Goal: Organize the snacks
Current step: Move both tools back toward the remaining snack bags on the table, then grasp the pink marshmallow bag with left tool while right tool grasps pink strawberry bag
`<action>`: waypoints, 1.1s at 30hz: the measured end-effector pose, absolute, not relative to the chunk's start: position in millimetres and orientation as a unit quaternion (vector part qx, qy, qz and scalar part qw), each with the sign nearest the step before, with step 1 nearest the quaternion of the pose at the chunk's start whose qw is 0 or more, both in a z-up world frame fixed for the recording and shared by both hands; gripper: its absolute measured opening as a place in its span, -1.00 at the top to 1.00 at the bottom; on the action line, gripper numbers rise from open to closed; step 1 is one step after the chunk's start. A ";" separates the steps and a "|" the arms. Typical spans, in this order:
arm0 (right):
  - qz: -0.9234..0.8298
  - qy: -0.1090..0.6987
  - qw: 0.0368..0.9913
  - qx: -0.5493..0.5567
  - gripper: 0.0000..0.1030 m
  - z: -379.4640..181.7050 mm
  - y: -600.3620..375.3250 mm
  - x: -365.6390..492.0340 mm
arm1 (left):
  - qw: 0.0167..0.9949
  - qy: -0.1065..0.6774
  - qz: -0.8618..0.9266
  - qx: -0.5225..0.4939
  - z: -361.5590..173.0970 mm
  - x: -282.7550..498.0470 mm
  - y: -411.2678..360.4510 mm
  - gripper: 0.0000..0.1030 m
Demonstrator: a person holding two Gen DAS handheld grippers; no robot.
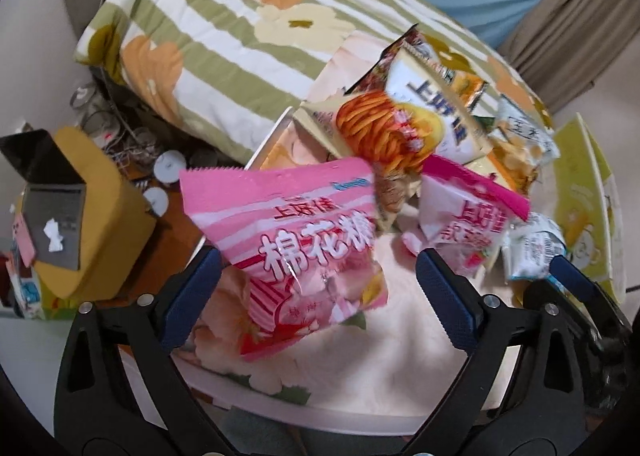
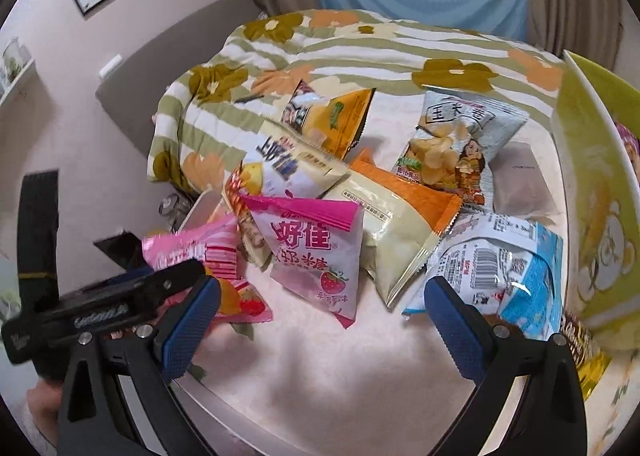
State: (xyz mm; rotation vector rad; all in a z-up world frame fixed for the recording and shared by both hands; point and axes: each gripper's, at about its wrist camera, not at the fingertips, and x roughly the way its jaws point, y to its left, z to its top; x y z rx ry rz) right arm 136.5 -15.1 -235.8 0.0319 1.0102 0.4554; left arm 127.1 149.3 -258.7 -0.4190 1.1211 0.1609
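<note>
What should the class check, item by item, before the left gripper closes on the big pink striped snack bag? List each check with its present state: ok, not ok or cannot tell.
1. Left gripper open wide enough for the bag: ok, jaws stand apart.
2. Pink striped bag lies between the pads: ok in the left wrist view.
3. Pads already touching the bag: cannot tell; the picture is blurred.
4. Bag free of its neighbours: not ok; its top corner runs into the orange noodle packet.
5. Right gripper clear of the left one: ok, open over bare tray surface, holding nothing.
6. Green box ready to receive snacks: cannot tell; its inside is hidden.
</note>
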 end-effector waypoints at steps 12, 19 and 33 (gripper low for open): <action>0.260 0.488 0.833 -0.029 -0.77 -261.1 4.3 153.9 | 0.803 0.554 0.078 -0.207 -283.1 135.3 148.0 -0.32; 0.261 0.501 0.825 -0.029 -0.69 -273.4 14.0 164.0 | 0.803 0.556 0.072 -0.200 -278.8 124.9 149.2 -0.20; 0.216 0.504 0.836 -0.036 -0.37 -282.6 29.9 170.1 | 0.810 0.550 0.055 -0.197 -276.5 109.9 150.0 -0.09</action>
